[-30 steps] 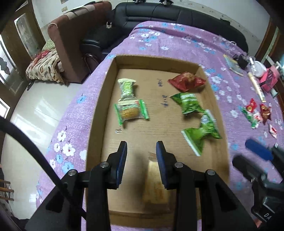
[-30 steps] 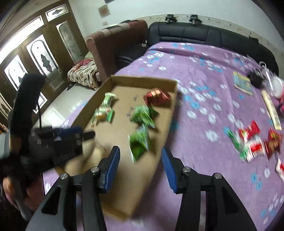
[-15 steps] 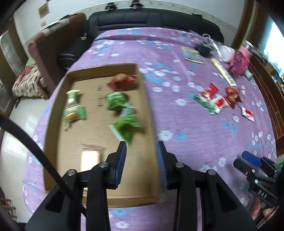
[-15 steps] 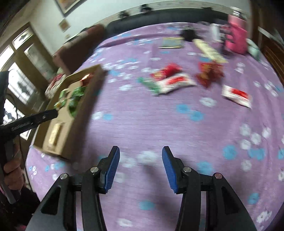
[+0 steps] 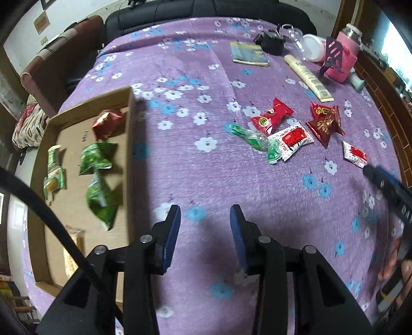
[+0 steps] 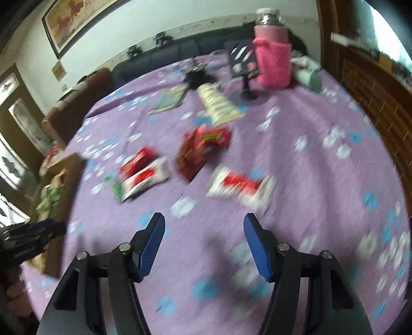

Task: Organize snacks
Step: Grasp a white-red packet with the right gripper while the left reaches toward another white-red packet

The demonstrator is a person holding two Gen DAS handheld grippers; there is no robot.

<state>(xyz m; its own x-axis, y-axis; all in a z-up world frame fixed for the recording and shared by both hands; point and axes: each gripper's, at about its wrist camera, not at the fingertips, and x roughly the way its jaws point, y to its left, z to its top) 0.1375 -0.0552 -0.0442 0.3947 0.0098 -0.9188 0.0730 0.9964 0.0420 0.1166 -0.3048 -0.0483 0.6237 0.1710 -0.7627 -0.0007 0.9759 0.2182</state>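
**Both grippers over the purple cloth, jaws spreading, nothing held**

A purple cloth with white and blue flowers [image 5: 206, 165] covers the surface. Beyond it, at twelve o'clock, stands a black sofa [image 5: 206, 10], with a brown armchair [image 5: 61, 51] at ten o'clock and a framed picture [image 6: 77, 23] on the wall. In the left wrist view a shallow cardboard box [image 5: 130, 144] lies at nine o'clock, holding a red snack packet [image 5: 106, 123], green packets [image 5: 97, 157] and a pale one near its front edge. The loose snacks [image 5: 288, 128] lie at two o'clock: red, white-and-red and one green wrapper, some touching. Farther back, at one o'clock, are a pink-sleeved jar [image 6: 273, 61], a cream tube [image 5: 307, 77] and a booklet [image 5: 248, 54].

The left gripper [image 5: 204, 214] points steeply down over bare cloth just right of the box, its jaws opening with nothing between them. The right gripper [image 6: 204, 221], blurred, tilts down near a white-and-red packet [image 6: 239, 188]; its jaws are also opening, wide apart and empty.
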